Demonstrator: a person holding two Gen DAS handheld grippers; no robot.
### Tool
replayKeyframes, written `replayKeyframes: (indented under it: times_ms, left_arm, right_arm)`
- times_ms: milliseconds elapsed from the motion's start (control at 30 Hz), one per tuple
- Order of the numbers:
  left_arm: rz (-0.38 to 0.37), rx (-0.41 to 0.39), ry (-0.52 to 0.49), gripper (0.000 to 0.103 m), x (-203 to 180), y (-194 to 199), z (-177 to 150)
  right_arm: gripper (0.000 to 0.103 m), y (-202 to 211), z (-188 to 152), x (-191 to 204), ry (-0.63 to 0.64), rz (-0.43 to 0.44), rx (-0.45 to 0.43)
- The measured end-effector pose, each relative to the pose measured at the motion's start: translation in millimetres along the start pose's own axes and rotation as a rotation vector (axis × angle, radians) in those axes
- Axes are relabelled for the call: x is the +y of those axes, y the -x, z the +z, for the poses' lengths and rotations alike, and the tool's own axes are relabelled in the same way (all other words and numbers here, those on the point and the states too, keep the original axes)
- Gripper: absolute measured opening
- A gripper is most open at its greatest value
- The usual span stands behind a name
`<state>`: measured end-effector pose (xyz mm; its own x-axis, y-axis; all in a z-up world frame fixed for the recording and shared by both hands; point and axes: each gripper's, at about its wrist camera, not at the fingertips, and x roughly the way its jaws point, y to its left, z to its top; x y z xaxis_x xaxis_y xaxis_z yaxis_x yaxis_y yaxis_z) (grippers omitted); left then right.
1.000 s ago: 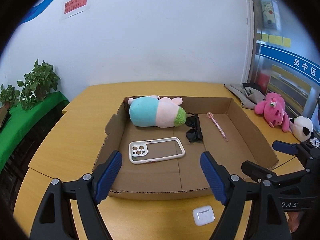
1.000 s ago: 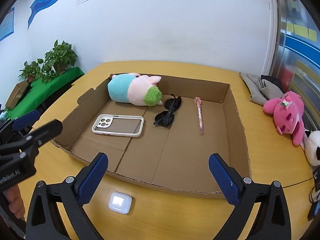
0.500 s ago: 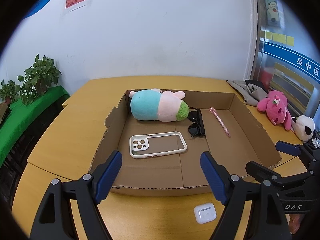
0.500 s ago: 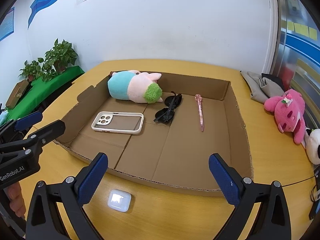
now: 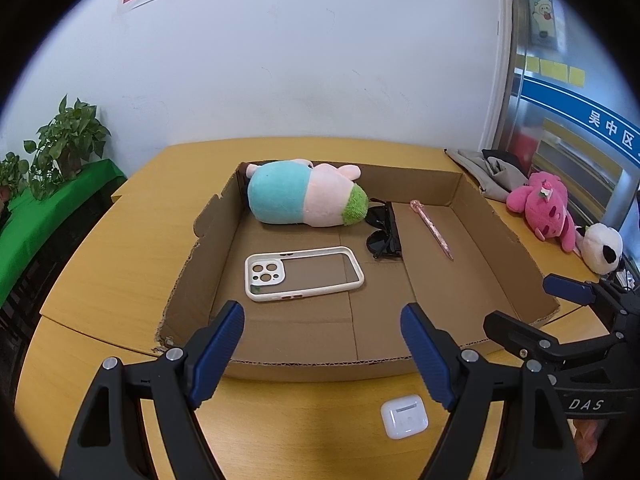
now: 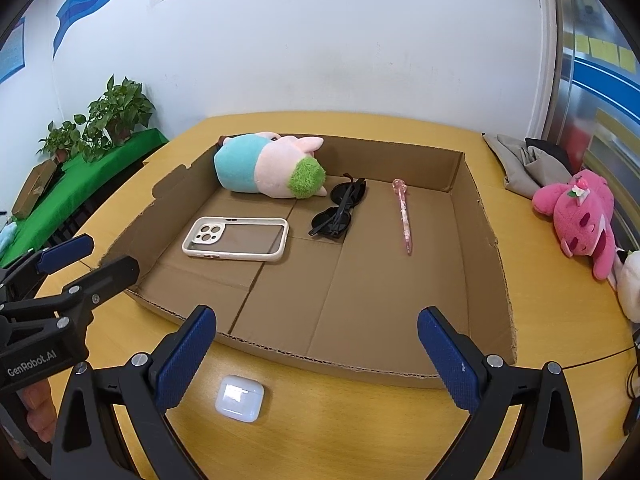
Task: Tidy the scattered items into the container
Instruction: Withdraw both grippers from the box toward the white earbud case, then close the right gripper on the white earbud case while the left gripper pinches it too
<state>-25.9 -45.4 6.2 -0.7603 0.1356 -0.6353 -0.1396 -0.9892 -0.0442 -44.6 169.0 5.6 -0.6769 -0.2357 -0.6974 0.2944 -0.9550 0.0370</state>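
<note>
The white earbud case (image 5: 404,417) lies on the wooden table (image 5: 120,264), outside the container and just in front of its near wall; it is the one small item seen loose on the tabletop. The cardboard box (image 5: 492,216), shallow and open-topped, holds a blue-and-pink plush toy (image 5: 300,199) against its far wall, black sunglasses (image 5: 384,233) just beside the plush, a pink pen (image 5: 432,230) to the right of the sunglasses, and a white phone case (image 5: 304,274) lying flat nearer the front. The left gripper (image 5: 322,354) hangs above the box's front edge, jaws spread wide with nothing between them. The right gripper (image 6: 316,360) stands likewise over the near wall, jaws wide apart and empty; in its view the earbud case sits below, nearer its left finger. Off to the right on the table rest a pink plush (image 6: 580,212), a white plush (image 5: 602,248) and a bundle of grey cloth (image 6: 524,164). Potted plants (image 6: 116,112) stand on a green-covered surface at left.
</note>
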Motion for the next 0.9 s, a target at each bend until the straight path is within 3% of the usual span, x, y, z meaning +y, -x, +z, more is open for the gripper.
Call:
replayKeyframes:
  times_ms: [133,333,533,667,767,867,900]
  left_arm:
    - [-0.020,0.026,-0.017,0.081,-1.2,-5.6,-7.1]
    - [-0.082,0.124,0.017,0.080,4.2,-25.0,-25.0]
    - [-0.155,0.221,0.040,0.080,4.8,-41.0,-35.1]
    - [-0.173,0.269,0.045,0.078,4.6,-47.4,-43.8]
    - [-0.181,0.307,0.060,0.077,6.1,-54.6,-50.7]
    - [-0.222,0.341,0.077,0.075,6.0,-60.9,-56.3]
    - [-0.237,0.353,0.075,0.075,4.0,-62.8,-58.4]
  right_arm:
    - [0.102,-9.2,-15.1,-1.6,0.002,0.024,0.039]
    - [0.102,-36.4,-49.8,20.5,0.025,0.157,0.160]
    - [0.098,-67.4,-67.2,46.6,0.056,0.170,0.232]
    - [0.077,-82.8,-77.4,52.0,0.065,0.177,0.287]
    - [0.069,-83.5,-81.4,57.1,0.110,0.134,0.276]
    - [0.048,-80.4,-84.2,55.5,0.122,0.123,0.263]
    - [0.048,-79.8,-83.0,53.9,0.114,0.132,0.259]
